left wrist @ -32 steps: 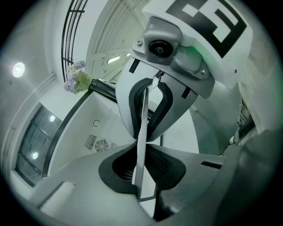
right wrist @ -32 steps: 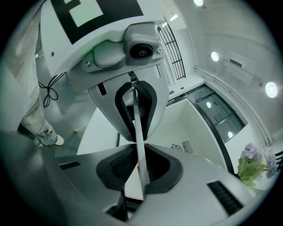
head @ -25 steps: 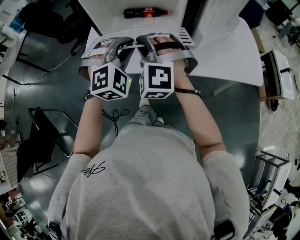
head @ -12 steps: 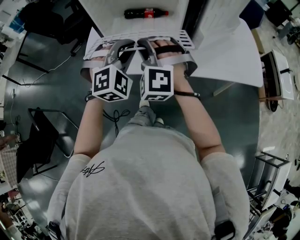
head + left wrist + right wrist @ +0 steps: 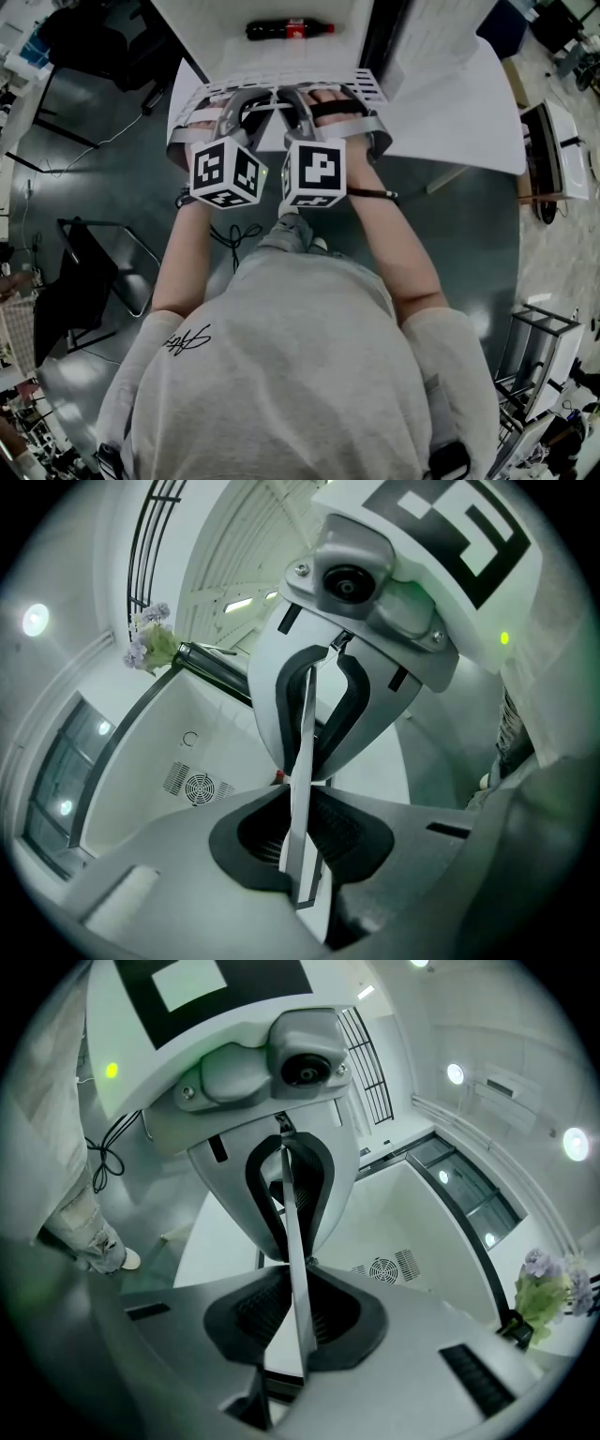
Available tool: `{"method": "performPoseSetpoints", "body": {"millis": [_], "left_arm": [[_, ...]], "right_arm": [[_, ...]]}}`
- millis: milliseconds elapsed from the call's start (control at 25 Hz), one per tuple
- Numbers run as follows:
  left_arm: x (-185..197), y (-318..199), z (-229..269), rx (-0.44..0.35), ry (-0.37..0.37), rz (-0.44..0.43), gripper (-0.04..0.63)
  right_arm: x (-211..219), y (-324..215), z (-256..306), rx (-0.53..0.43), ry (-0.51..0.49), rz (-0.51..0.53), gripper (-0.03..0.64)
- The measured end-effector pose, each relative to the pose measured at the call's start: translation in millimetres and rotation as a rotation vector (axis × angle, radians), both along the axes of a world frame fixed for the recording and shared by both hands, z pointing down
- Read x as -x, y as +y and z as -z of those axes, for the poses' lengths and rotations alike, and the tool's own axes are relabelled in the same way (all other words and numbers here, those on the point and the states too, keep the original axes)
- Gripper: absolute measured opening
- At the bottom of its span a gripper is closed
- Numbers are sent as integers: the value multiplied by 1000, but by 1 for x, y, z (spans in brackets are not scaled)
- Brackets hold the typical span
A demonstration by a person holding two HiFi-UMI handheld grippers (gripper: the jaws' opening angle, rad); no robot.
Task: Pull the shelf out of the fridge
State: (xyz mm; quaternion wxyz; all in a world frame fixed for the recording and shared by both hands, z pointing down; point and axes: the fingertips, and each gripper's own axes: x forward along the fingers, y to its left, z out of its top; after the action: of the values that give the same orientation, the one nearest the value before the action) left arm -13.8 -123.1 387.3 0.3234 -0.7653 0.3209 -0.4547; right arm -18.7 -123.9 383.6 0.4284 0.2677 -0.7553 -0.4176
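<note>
A white wire shelf sticks partway out of the open fridge, slats showing at its right end. Both grippers hold its front edge side by side. My left gripper is shut on the edge left of centre, my right gripper just beside it. In the left gripper view the shelf edge is a thin white strip seen edge-on, clamped between the black pads of the left gripper. The right gripper view shows the same strip pinched in the right gripper.
A cola bottle lies inside the fridge behind the shelf. The white fridge door stands open to the right. A fan vent sits in the back wall. A cable and the person's shoe are on the floor below.
</note>
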Motion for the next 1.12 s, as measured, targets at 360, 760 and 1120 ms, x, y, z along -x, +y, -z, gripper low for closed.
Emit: {"method": "performPoseSetpoints", "body": {"millis": [360, 760, 1120], "left_arm": [[-1, 0, -1, -8, -1, 2, 40], [0, 1, 1, -13, -3, 8, 41], [-2, -2, 3, -9, -6, 6, 41]], "right_arm": [[1, 2, -2, -16, -12, 16, 49], [3, 3, 1, -17, -14, 18, 49], [0, -1, 2, -19, -13, 17, 49]]}}
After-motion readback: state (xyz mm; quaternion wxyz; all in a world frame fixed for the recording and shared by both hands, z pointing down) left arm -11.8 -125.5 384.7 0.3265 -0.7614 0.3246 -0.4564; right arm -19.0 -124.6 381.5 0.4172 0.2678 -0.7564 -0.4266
